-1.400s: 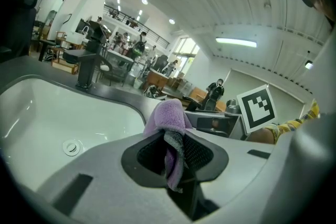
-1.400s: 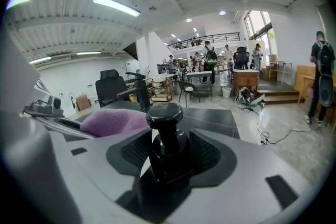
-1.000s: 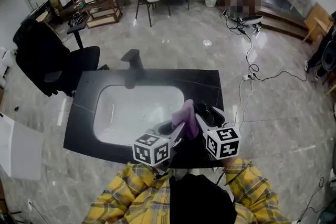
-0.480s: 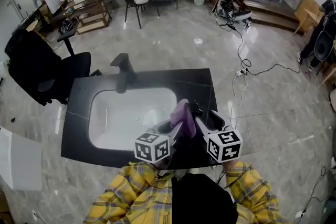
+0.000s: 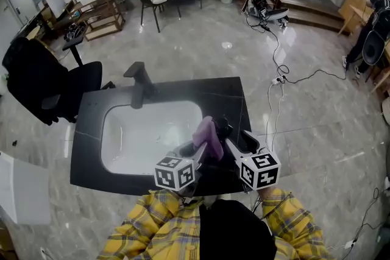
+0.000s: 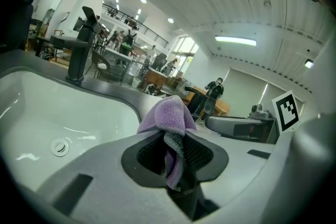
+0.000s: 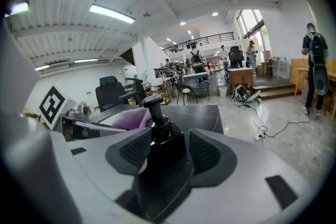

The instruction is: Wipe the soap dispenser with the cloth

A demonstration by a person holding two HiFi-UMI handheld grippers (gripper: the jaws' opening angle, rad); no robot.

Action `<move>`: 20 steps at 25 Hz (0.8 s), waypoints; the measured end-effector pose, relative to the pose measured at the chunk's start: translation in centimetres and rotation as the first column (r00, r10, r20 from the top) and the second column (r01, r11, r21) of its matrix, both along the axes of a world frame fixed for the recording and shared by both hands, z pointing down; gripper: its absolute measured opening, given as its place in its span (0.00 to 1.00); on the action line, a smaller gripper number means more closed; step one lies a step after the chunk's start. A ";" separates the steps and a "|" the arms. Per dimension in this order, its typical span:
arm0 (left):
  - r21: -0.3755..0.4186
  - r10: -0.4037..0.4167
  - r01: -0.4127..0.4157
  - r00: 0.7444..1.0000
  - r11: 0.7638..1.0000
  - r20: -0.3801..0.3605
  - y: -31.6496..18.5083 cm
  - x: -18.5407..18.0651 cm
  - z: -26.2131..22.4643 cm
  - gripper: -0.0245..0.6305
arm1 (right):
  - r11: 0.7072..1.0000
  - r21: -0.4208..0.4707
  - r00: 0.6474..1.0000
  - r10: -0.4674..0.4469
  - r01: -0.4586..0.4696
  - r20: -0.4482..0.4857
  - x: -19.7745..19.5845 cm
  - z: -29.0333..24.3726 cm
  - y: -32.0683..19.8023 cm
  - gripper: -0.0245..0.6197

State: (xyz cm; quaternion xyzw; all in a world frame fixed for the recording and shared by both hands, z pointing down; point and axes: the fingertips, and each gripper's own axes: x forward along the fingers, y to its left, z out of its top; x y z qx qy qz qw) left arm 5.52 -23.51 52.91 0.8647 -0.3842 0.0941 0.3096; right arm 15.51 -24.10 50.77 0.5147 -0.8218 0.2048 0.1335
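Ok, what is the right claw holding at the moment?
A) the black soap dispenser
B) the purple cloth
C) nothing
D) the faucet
A: in the right gripper view the black soap dispenser sits clamped between the pads of the right claw, while the purple cloth is pinched in the left claw.

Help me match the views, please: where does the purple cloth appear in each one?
Head view: purple cloth just below centre, by the sink's near right corner.
Left gripper view: dead centre, pinched in the left gripper.
Right gripper view: left of centre, low in the picture.
Shared landmark: the black soap dispenser, right beside the cloth in every view.
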 end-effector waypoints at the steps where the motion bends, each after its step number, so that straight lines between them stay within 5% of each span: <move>1: -0.002 0.000 0.000 1.000 1.000 0.002 0.1 0.0 0.1 0.14 | 1.000 0.000 1.000 -0.003 0.003 -0.001 -0.1 0.0 0.0 0.37; 13: -0.037 -0.021 0.022 0.999 0.999 0.032 1.1 -1.0 1.6 0.14 | 0.988 0.055 0.989 -0.145 0.148 -0.041 -1.5 -0.6 -0.9 0.37; 20: -0.026 -0.063 0.063 0.998 0.998 -0.009 1.3 -2.3 0.4 0.14 | 0.891 0.101 0.896 -0.435 0.442 -0.089 -3.5 -1.1 -1.9 0.37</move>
